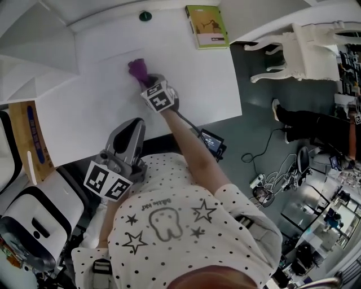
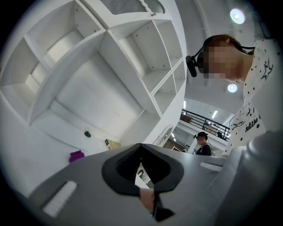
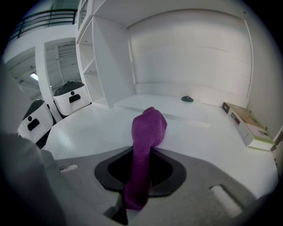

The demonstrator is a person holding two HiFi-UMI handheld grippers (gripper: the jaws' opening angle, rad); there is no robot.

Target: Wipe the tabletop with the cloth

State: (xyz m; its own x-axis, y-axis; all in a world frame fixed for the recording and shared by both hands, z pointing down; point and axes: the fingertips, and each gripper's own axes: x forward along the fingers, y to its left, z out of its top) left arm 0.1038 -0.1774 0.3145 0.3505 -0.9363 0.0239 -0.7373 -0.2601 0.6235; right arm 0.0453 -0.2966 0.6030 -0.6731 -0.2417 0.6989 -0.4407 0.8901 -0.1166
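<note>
Your right gripper [image 1: 149, 80] mid-tabletop [image 1: 84, 107], cloth [image 1: 137, 69] between jaws, resting on surface. Book [image 1: 207, 26] at far right corner. Your left gripper [image 1: 128, 135] at near edge.

- green booklet [image 1: 207, 26] lying flat at the far edge of the tabletop [image 1: 197, 84], little dark green round thing [image 1: 145, 16] well off to its left
- white shelving unit [image 1: 34, 51] along the left side
- fancy white chair [image 1: 304, 48] over on the right
- tangle of cables [image 1: 276, 175] on the grey floor [image 1: 254, 107]
- two rounded white-and-black units [image 1: 34, 220] at lower left
- person in a dark cap [image 2: 203, 143] way in the background
</note>
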